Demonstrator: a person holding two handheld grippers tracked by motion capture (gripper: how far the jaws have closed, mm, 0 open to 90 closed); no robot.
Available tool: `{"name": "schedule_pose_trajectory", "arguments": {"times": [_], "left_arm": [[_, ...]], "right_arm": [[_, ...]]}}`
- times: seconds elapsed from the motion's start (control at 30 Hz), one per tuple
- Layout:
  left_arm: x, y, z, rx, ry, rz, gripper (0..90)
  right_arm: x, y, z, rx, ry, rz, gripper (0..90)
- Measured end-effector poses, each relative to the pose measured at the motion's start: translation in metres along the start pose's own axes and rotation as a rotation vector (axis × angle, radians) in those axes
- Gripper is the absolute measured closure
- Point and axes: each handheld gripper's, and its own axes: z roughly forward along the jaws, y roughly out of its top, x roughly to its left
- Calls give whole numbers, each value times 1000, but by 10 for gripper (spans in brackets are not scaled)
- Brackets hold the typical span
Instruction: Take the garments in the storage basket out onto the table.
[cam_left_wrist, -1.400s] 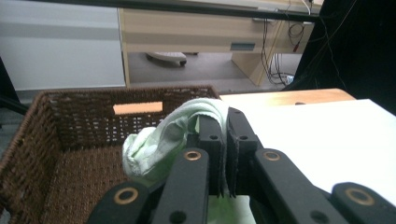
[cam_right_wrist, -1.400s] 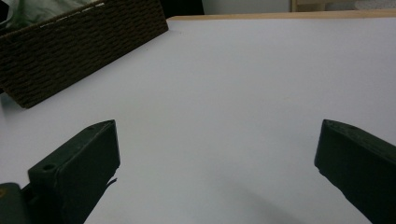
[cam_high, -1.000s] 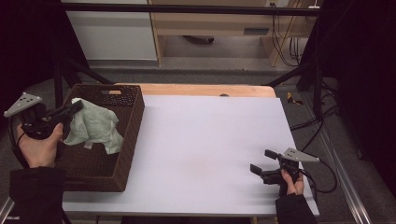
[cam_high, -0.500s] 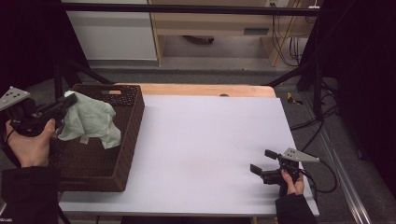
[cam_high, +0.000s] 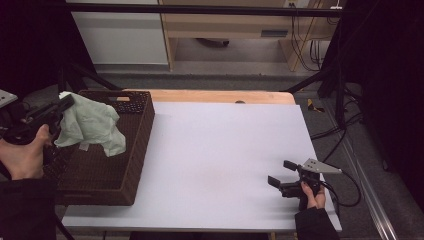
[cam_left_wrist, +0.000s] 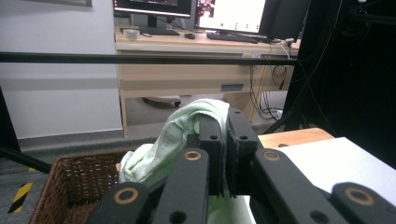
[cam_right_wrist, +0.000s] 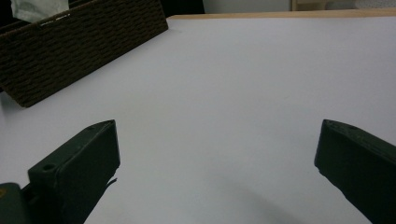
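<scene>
A pale green cloth (cam_high: 92, 127) hangs over the dark wicker basket (cam_high: 131, 175) at the table's left. My left gripper (cam_high: 65, 102) is shut on the cloth's upper corner and holds it lifted above the basket. In the left gripper view the cloth (cam_left_wrist: 177, 135) drapes over and behind the closed jaws of that gripper (cam_left_wrist: 225, 140), with the basket (cam_left_wrist: 70, 186) below. My right gripper (cam_high: 282, 172) rests low near the table's front right, open, with nothing between its jaws. The right gripper view looks across bare white table toward the basket (cam_right_wrist: 79, 42).
The white tabletop (cam_high: 220, 150) has a wooden strip (cam_high: 220, 96) along its far edge. A black bar (cam_left_wrist: 140, 58) crosses in front of a wooden desk (cam_left_wrist: 196, 70) with monitors beyond. Cables (cam_high: 335, 135) run on the floor at the right.
My left gripper has drawn back to the left and risen, lifting the green cloth higher out of the basket. The right gripper has stayed put.
</scene>
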Motion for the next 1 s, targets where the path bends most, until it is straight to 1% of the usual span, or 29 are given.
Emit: {"name": "schedule_pose_trajectory", "arguments": {"times": [0.33,0.43,0.63,0.8,0.87,0.9,1.0], "left_arm": [[-8,11,-7,-40,-31,-2,861],[-12,14,-8,-45,-41,8,862],[-21,18,-8,-57,-64,22,861],[-27,21,-8,-71,-86,24,862],[-28,21,-8,-71,-91,25,862],[-32,21,-6,-75,-101,26,862],[-35,22,-5,-76,-110,27,862]], "right_arm": [[0,0,0,0,1,0,7],[0,0,0,0,1,0,7],[0,0,0,-1,1,0,7],[0,0,0,-3,1,-4,7],[0,0,0,-4,1,-5,7],[0,0,0,-4,1,-4,7],[0,0,0,-4,1,-4,7]]}}
